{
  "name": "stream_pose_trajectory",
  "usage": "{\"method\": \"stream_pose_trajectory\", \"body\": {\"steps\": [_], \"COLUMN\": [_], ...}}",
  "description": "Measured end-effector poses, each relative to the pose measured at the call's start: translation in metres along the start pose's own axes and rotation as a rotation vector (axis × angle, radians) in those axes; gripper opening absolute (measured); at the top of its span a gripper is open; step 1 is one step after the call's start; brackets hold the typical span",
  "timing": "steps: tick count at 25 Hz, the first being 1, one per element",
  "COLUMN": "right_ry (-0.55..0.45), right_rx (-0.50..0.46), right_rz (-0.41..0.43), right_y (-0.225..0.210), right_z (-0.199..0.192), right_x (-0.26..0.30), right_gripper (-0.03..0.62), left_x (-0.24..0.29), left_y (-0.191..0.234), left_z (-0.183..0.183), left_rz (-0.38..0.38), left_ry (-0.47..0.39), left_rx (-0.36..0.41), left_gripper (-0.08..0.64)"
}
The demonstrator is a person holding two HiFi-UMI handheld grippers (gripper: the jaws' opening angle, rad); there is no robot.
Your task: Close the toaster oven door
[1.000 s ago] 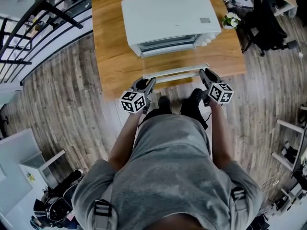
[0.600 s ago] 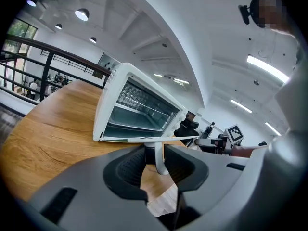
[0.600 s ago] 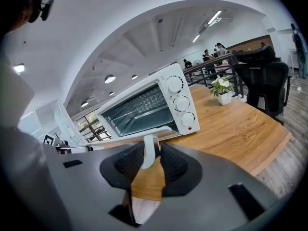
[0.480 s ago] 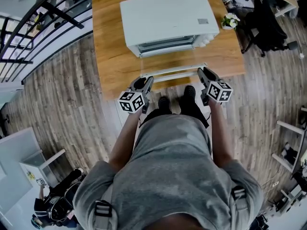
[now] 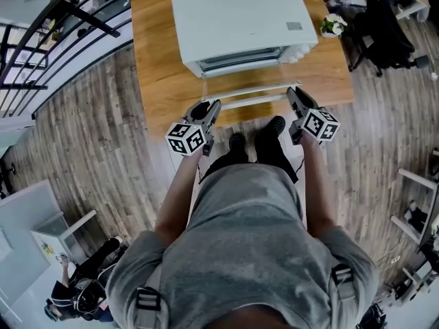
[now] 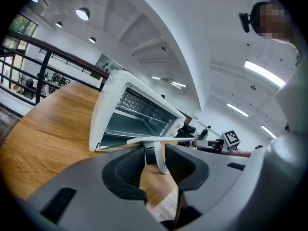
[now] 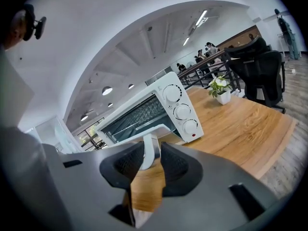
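Note:
A white toaster oven stands on a wooden table with its glass door swung part-way down. The white door handle runs along the door's near edge. My left gripper is shut on the handle's left bracket. Its jaws have just eased slightly wider, with the bracket still between the pads. At the other end my right gripper is shut on the right bracket. The left gripper view shows the oven cavity and rack. In the right gripper view the three knobs show.
A small potted plant sits at the table's far right corner, also visible as a potted plant. A black office chair stands right of the table. Dark railings run along the left. The person's feet are at the table's near edge.
Both grippers have risen and moved toward the oven with the handle. The door has tilted further up from its lowered position.

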State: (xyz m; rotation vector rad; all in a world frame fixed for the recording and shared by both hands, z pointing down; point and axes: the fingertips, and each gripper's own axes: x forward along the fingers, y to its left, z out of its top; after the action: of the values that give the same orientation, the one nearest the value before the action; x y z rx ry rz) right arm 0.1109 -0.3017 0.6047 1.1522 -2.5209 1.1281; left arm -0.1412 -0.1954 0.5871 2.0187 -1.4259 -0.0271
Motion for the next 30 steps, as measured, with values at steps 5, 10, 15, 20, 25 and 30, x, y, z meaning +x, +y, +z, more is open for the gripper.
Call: {"method": "stream_pose_trajectory", "body": {"steps": [5,10,15,20,25,30], "right_ry": [-0.027,-0.032,0.001,0.014,0.013,0.014], "right_rx": [0.016,0.016,-0.024,-0.028,-0.026,-0.020], "right_rz": [-0.014,-0.022,-0.023,-0.005,0.024,0.058], "right_y": [0.002,0.002,0.002,0.004,0.008,0.009], "right_z": [0.005,0.008,0.007,0.012,0.021,0.031], "right_x": [0.001,0.003,0.005,0.005,0.010,0.016], "right_gripper": [0.120,0.120,0.120,0.121,0.124,0.126], "left_x": [0.000,0.002,0.002,0.002,0.004,0.008], "left_y": [0.001,0.002,0.003,0.003,0.005,0.008], "left_z": [0.005,0.009,0.008,0.013,0.022,0.033], "left_rz": [-0.011,-0.009,0.007,0.029,0.033,0.038], "left_ry": [-0.015,-0.012,-0.020,-0.041,-0.077,-0.114], "left_rx": [-0.015,-0.017,-0.022,-0.037,-0.063,-0.092], "left_gripper": [0.146,0.147,0.146,0.147,0.147,0.149]}}
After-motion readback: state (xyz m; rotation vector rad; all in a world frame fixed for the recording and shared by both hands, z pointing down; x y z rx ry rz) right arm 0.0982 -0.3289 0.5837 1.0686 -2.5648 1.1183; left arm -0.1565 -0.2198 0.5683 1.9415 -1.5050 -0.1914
